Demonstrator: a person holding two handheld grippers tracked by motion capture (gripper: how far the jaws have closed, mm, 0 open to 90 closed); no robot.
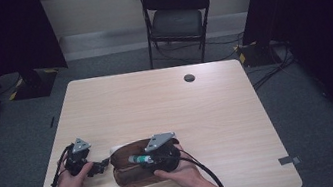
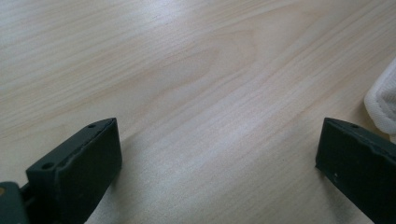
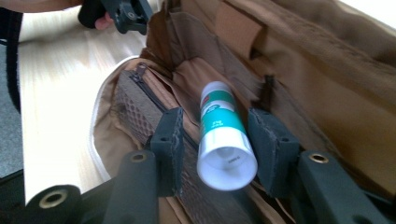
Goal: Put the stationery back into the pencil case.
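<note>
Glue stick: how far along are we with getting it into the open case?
Done: the brown case lies open, and the glue stick is over its interior. In hand: it sits between the right gripper pads, with a visible gap on each side. The left gripper waits open beside the case. Left: withdraw, close the case.

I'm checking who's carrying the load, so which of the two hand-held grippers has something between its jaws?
The right hand-held gripper: a glue stick sits between its jaws over the open brown pouch. The left hand-held gripper spans bare table.

Light wood table (image 1: 166,103), black folding chair (image 1: 177,18) behind, poss. cable grommet (image 1: 189,77), grey floor (image 1: 320,115)
</note>
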